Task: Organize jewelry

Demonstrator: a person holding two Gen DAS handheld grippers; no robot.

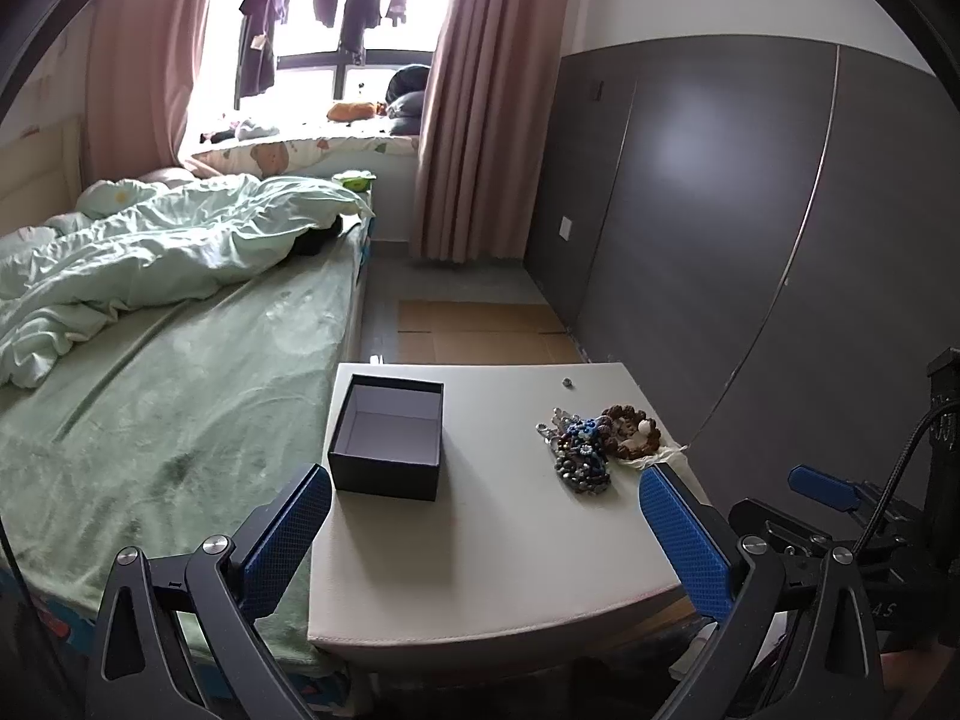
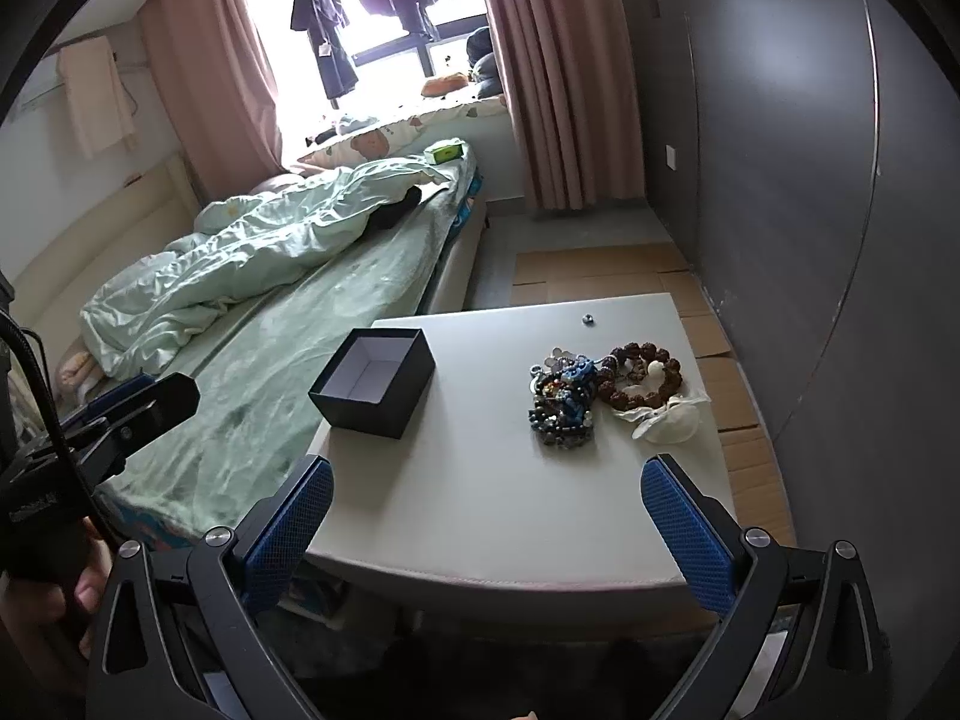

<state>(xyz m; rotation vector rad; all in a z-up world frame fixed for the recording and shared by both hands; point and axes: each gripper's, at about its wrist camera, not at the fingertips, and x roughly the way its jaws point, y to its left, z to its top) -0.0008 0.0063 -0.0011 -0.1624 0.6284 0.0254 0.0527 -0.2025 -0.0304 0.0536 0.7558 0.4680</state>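
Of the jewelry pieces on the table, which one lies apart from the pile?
The small silver piece near the table's far edge. It sits alone, while the brown bead bracelet and the blue-grey beads lie bunched together nearer the camera.

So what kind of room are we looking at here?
Most likely a bedroom: an unmade bed with a pale green duvet, pink curtains at the window, and a small white table beside the bed.

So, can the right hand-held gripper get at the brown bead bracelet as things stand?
Probably yes: the right hand-held gripper is open, and bare table lies between it and the brown bead bracelet.
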